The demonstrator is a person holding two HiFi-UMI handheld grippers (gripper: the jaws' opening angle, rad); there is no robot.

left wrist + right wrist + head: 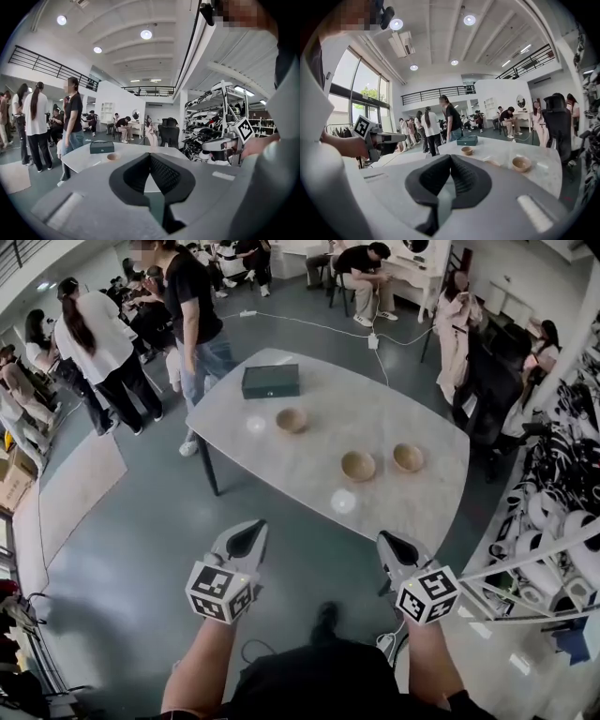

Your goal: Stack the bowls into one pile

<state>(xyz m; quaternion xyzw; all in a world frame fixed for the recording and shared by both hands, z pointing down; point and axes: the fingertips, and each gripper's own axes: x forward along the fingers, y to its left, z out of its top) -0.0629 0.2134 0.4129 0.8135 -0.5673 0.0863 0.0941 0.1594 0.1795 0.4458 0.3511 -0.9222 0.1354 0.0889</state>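
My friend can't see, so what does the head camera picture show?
Three round tan wooden bowls sit apart, unstacked, on a pale stone-look table near a dark green flat box. In front, the left gripper and right gripper are shut and empty, short of the table. People stand behind.

Bowls, left gripper view: one bowl (pixel 112 157) shows at 9 o'clock of the jaw tips. The other two are hidden behind the left gripper (pixel 150 155) body.
Bowls, right gripper view: middle bowl (pixel 492 162) is mostly covered by the right gripper (pixel 450 157) body, leaving a tan sliver at 3 o'clock of the tips.
Dark green box (pixel 270 381): lid marking too small to read.
Rack (pixel 562 531), head view, 3 o'clock: cut by the edge, and the white items on it are indistinct.
Forearms (pixel 202 667), 6 o'clock: cut off at the bottom edge.
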